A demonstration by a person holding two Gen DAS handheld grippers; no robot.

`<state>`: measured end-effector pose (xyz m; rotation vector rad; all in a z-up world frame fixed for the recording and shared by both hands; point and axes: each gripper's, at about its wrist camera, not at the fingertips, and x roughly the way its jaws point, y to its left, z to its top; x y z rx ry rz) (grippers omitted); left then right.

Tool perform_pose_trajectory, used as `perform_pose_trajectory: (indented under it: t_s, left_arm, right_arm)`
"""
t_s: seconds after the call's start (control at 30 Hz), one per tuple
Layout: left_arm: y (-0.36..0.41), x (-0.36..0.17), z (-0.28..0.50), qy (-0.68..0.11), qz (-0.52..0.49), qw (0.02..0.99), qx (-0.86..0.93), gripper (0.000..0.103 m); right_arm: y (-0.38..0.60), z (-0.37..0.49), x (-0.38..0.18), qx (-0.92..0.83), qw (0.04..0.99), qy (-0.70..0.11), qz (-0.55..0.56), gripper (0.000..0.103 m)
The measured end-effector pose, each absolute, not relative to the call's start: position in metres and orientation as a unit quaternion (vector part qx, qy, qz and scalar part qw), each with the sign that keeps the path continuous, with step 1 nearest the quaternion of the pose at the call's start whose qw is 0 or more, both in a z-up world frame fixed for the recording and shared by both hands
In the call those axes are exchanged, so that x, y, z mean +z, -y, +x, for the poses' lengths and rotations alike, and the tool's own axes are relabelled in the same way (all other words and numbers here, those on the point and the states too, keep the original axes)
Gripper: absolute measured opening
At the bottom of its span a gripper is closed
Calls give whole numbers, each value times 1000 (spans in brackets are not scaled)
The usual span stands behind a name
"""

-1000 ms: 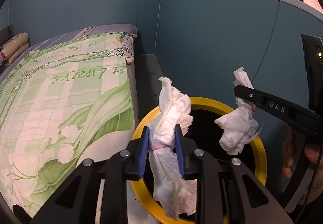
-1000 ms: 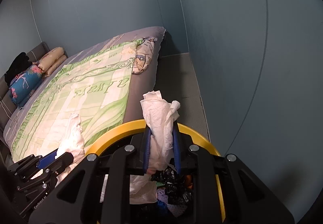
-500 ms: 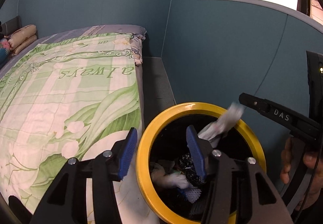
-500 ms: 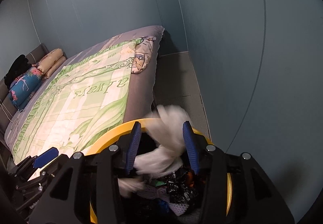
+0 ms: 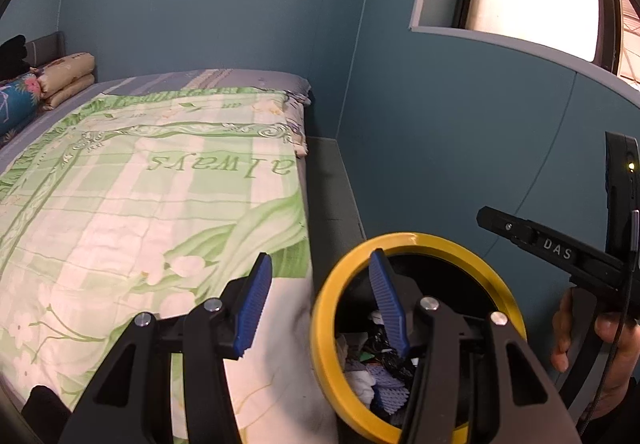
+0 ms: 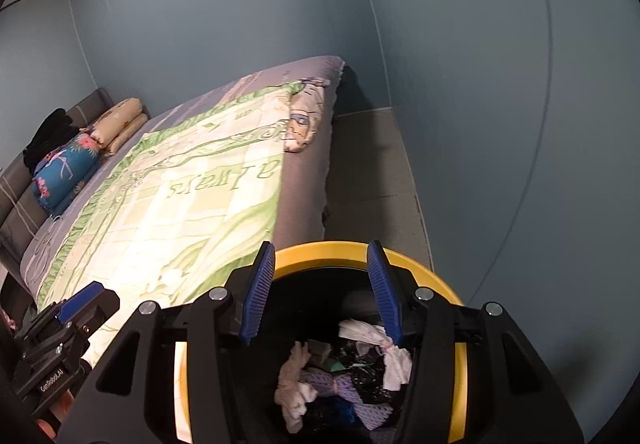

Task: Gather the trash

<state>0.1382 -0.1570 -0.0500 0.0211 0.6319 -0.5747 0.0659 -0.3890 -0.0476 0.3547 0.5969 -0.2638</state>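
Nearest in the right wrist view, the right claw hangs over the mouth of the yellow-rimmed bin with its blue pads spread wide and nothing between them; in the left wrist view the left claw is just as wide and just as empty, one pad over the bed's near edge and the other over the bin's rim. Down inside the bin lie the crumpled white tissues, one wad toward the right wall and a second paler wad toward the left, on top of dark wrappers and a knitted purple scrap. By this showing the trash in hand is binned, so this part of the collecting looks done; what is left, as a judgement, is only to search for more, and none shows on the quilt that covers the bed, nor on the strip of floor between the bed's far-side edge and the wall. Of writing: the side of the right claw's arm, seen from the left wrist, reads "DAS"; the left tool's body, seen low at the left of the right wrist view, bears a small label that seems to read "GenRobot.AI"; further off the quilt carries the word "always", upside down from here; at the headboard end lie folded pillows with no lettering I can make out
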Motion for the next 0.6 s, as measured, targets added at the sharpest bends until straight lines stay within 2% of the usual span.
perform_pose_trajectory:
  t_s: [0.17, 0.6]
  left_arm:
    - [132, -39, 138, -292, 4, 921, -259, 49]
    - [58, -6, 122, -244, -9, 952, -188, 60]
  right_arm:
    - [369, 76, -35, -106, 939, -288, 158, 50]
    - [296, 101, 4, -39, 958, -262, 113, 60]
